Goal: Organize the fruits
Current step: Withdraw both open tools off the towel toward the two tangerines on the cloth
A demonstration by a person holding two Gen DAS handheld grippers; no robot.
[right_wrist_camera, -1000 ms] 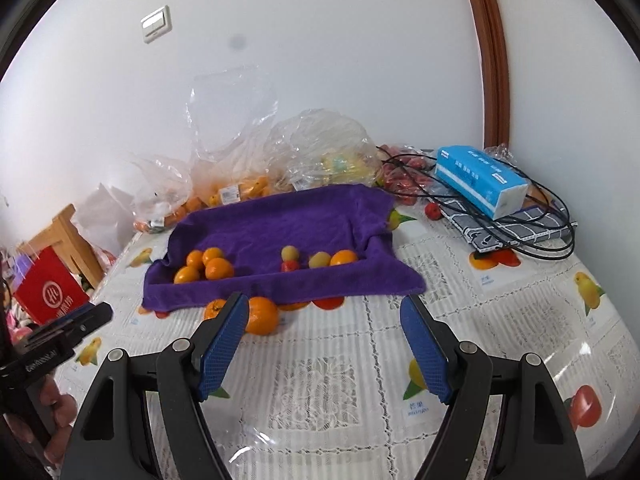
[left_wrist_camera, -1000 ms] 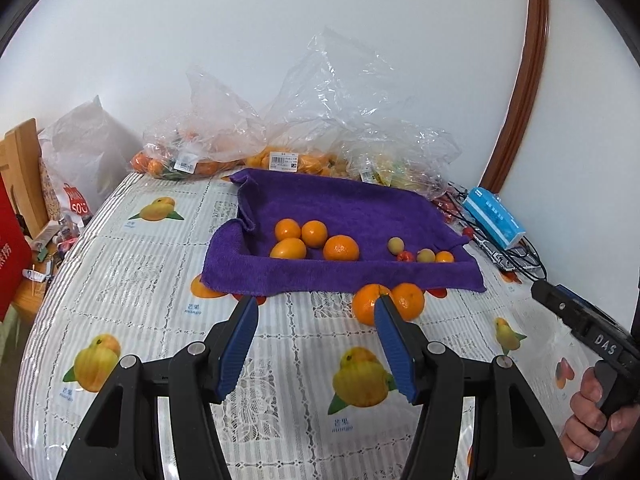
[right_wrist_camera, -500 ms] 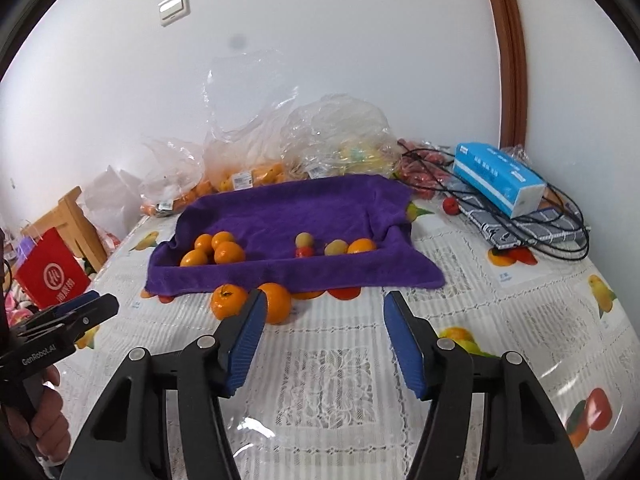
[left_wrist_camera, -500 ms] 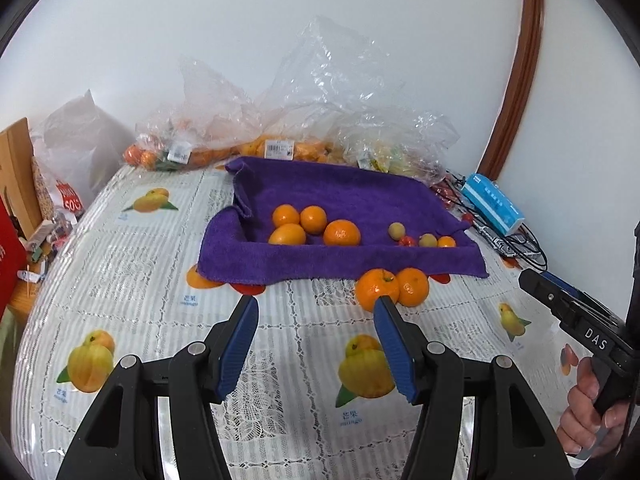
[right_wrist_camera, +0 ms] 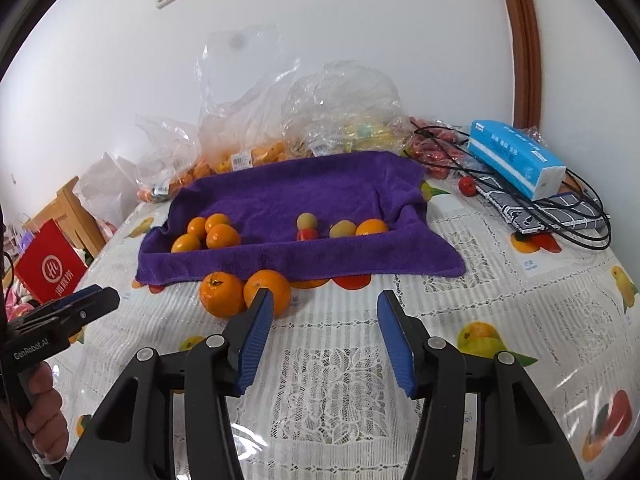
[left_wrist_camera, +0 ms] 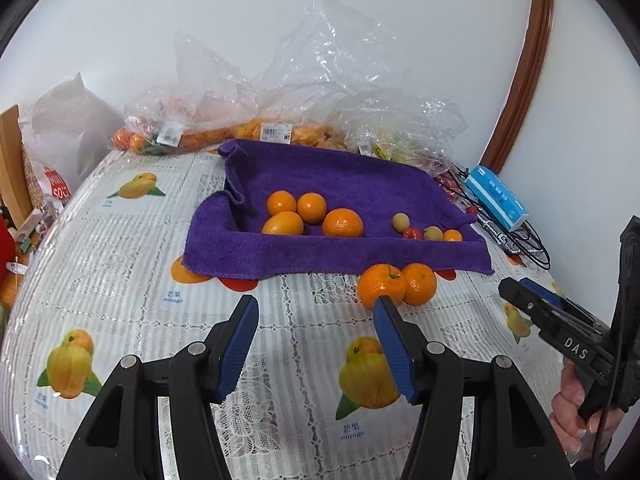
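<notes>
A purple towel [left_wrist_camera: 340,184] [right_wrist_camera: 304,192] lies on the table. On it sit several oranges [left_wrist_camera: 343,223] [right_wrist_camera: 222,236] at the left and several small fruits [left_wrist_camera: 400,222] [right_wrist_camera: 307,222] at the right. Two oranges [left_wrist_camera: 381,286] [right_wrist_camera: 221,294] lie on the tablecloth in front of the towel's near edge. My left gripper [left_wrist_camera: 316,320] is open and empty, just short of them. My right gripper [right_wrist_camera: 325,312] is open and empty, its left finger tip in front of the right-hand orange [right_wrist_camera: 267,290].
Clear plastic bags of fruit [left_wrist_camera: 280,120] [right_wrist_camera: 320,120] line the wall behind the towel. A blue tissue box [right_wrist_camera: 516,158] on black cables [right_wrist_camera: 560,208] sits at the right. A red bag [right_wrist_camera: 50,268] and a wooden chair [right_wrist_camera: 68,204] stand at the left.
Both grippers have drawn nearer to the two loose oranges. The right gripper's jaws have narrowed somewhat. The fruit has not moved.
</notes>
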